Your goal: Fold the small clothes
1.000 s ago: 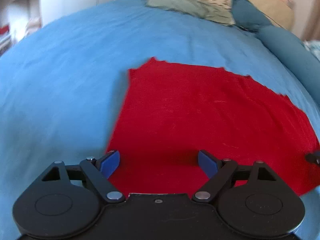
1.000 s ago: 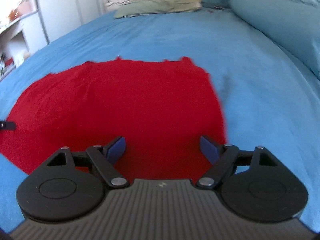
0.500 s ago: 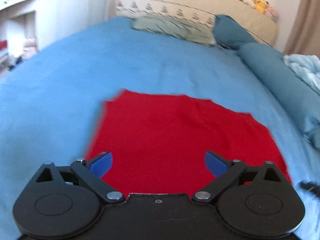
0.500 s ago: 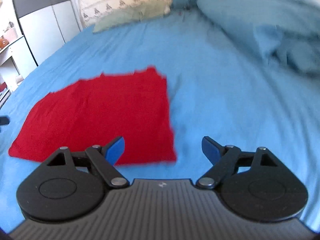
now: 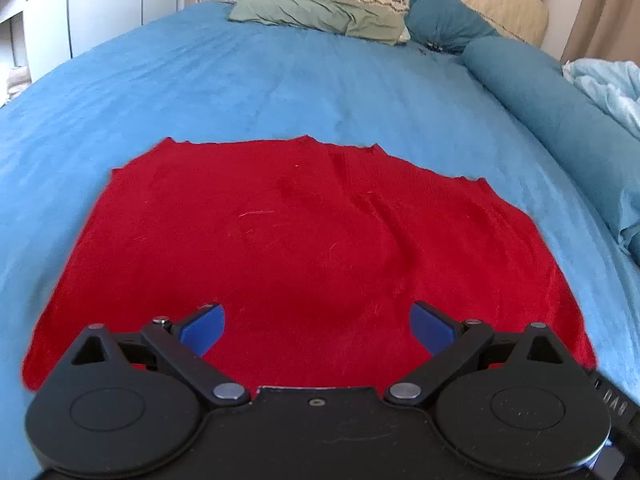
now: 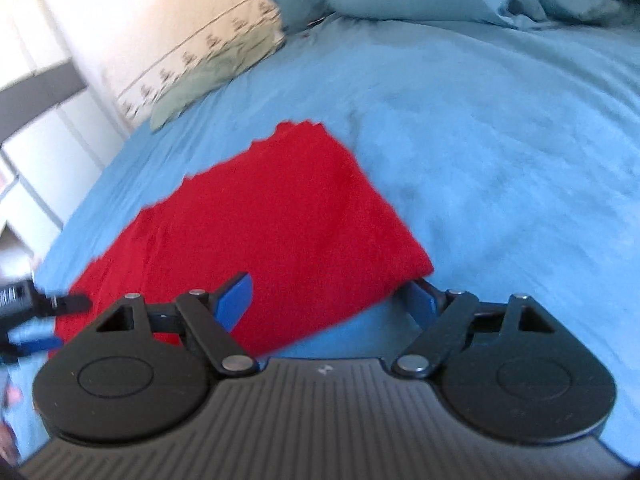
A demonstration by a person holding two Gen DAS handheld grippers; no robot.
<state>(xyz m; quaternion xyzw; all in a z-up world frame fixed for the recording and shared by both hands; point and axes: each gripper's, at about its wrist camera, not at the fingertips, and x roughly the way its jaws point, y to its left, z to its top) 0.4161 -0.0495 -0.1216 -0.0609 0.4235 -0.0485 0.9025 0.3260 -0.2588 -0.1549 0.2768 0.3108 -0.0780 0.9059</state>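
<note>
Red cloth (image 5: 304,248) lying flat on the blue bed (image 5: 280,80), with the left gripper (image 5: 316,326) and right gripper (image 6: 332,300) both above its near edge, jaws apart and empty; the fold appears not yet begun, and the next move calls for pinching that edge.

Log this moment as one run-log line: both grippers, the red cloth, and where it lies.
left gripper: open, over cloth | right gripper: open, at cloth's near corner | red cloth: flat on blue bedspread | grasp: none yet
</note>
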